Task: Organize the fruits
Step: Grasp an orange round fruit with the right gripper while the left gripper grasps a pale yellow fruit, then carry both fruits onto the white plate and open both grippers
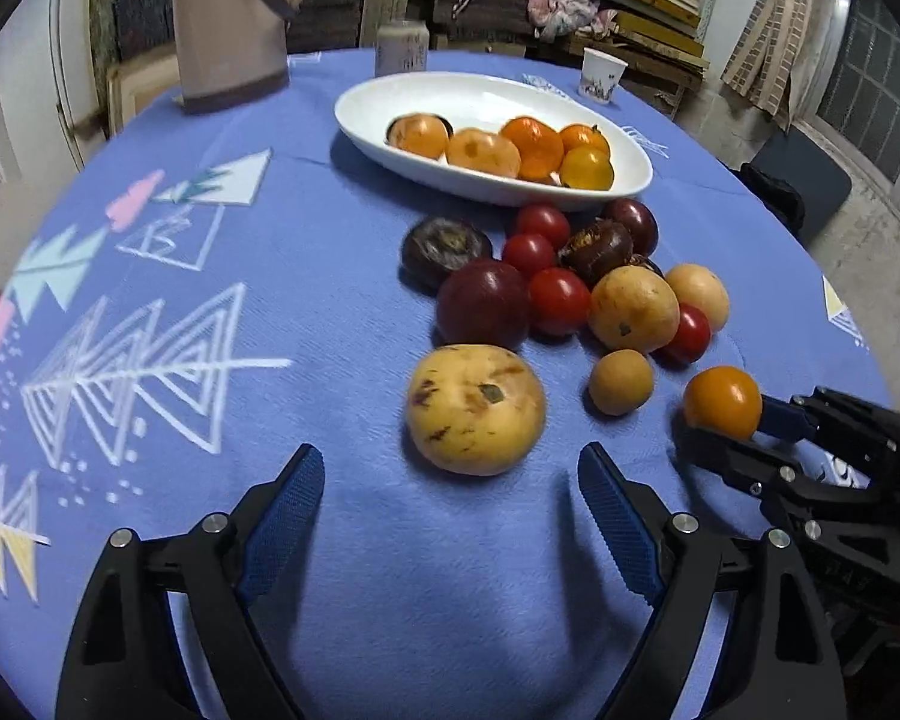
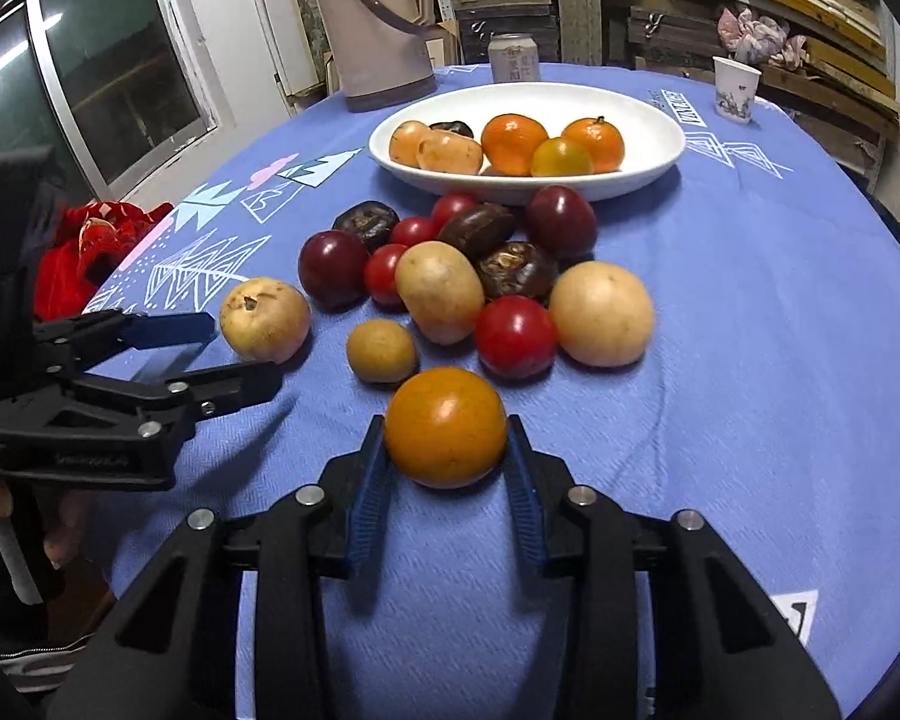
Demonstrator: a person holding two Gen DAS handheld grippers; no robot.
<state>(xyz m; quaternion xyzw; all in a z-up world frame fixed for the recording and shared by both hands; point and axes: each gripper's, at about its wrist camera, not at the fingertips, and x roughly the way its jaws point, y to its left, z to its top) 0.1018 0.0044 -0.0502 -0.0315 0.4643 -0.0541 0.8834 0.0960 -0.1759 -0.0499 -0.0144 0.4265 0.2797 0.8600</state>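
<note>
Right gripper (image 2: 445,456) pinches a round orange fruit (image 2: 445,427), no long axis; left gripper (image 1: 450,480) spread.

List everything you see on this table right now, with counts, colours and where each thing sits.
Bowl: one, white, oval, far centre; holds orange and yellow fruits plus a dark one.
Orange tomato: one, between the right tongs' pads.
Red tomatoes: about five, in the pile before the bowl.
Dark plums: two, in the pile.
Tan fruits: four, near side of the pile.
Thermos: one, beige, far left.
Can: one, behind the bowl.
Paper cup: one, white, far right.
Tablecloth: blue, patterned.
Left tongs: open.
Right tongs: shut on the orange tomato.
</note>
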